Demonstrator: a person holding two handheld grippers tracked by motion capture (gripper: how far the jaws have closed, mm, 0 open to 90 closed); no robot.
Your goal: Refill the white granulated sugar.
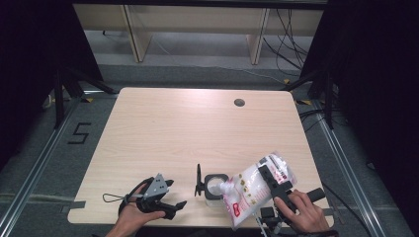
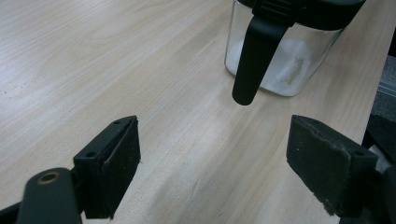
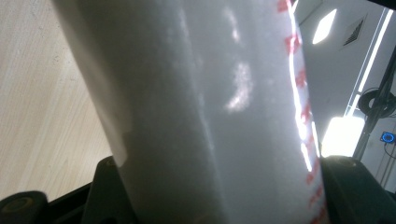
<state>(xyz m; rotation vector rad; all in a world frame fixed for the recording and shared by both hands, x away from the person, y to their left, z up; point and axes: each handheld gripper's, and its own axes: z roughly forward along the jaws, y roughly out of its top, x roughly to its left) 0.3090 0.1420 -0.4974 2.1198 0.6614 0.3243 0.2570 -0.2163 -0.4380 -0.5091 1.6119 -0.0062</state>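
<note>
Pouring under way: right hand-held gripper (image 1: 271, 183) clamped on tilted pouch (image 1: 254, 187), spout over open jar (image 1: 214, 186) near counter (image 1: 197, 128) front edge, partly filled; left hand-held gripper (image 1: 170, 195) open, idle.

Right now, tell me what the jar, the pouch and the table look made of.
Jar: clear glass or hard plastic, see-through wall showing white powder; black matte plastic lid rim. Pouch: glossy soft plastic film, white with red print, shiny highlights. Table: pale wood-grain laminate, matte, probably.
</note>
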